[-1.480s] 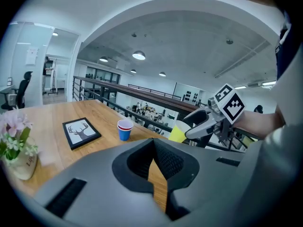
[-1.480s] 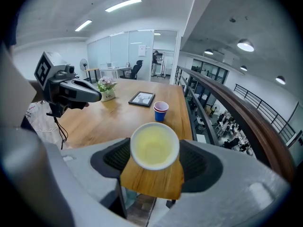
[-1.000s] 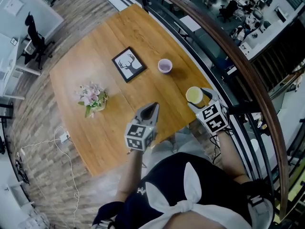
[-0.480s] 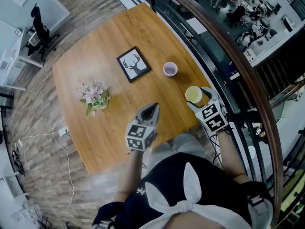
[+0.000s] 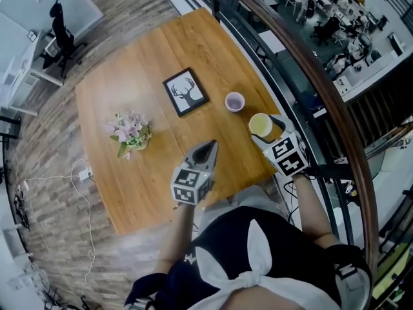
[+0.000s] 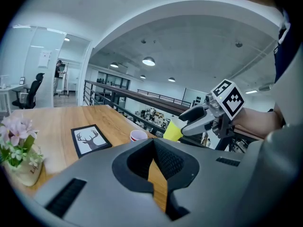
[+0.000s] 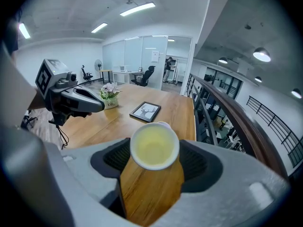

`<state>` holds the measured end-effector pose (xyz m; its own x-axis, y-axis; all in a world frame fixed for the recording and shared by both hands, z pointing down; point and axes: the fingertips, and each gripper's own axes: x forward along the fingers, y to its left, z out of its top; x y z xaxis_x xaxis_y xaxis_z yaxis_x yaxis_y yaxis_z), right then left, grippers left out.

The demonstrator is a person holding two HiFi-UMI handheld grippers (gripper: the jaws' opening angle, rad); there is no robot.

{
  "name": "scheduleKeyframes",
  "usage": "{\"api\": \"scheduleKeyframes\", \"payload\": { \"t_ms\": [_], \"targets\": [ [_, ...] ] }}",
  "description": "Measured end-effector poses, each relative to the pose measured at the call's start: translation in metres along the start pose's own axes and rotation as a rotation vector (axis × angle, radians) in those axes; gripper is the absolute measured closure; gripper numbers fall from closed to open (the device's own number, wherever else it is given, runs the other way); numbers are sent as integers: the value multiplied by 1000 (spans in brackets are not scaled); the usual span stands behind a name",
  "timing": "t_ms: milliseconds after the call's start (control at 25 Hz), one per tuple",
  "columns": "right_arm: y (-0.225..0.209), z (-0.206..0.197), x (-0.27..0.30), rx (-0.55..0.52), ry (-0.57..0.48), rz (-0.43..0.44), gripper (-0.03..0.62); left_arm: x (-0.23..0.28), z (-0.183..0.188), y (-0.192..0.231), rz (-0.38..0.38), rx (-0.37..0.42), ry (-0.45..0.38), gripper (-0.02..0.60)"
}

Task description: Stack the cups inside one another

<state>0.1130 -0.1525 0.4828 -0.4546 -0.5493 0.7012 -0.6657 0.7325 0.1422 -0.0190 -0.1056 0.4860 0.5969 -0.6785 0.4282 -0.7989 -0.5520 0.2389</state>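
My right gripper is shut on a yellow cup and holds it a little tilted over the table's right side. In the right gripper view the yellow cup faces me with its mouth open and nothing inside. A small pink cup stands upright on the wooden table, just beyond and to the left of the yellow one; in the left gripper view the pink cup sits beside the yellow cup. My left gripper is shut and holds nothing, hovering over the table's near part.
A black-framed deer picture lies left of the pink cup. A small pot of pink flowers stands at the table's left. A dark railing runs close along the table's right edge. A cable trails on the floor.
My right gripper has carried the yellow cup closer to the pink cup. The left gripper has stayed where it was, still shut.
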Motion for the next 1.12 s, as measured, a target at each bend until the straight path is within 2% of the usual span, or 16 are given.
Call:
{"api": "scheduleKeyframes", "payload": {
  "t_ms": [760,1120],
  "targets": [
    [-37,80,31,-105,-107,32,275,27,18,18,30,-3,-20,565],
    [-43,90,47,-123,-101,53,275,37,22,29,34,-15,-12,565]
  ]
}}
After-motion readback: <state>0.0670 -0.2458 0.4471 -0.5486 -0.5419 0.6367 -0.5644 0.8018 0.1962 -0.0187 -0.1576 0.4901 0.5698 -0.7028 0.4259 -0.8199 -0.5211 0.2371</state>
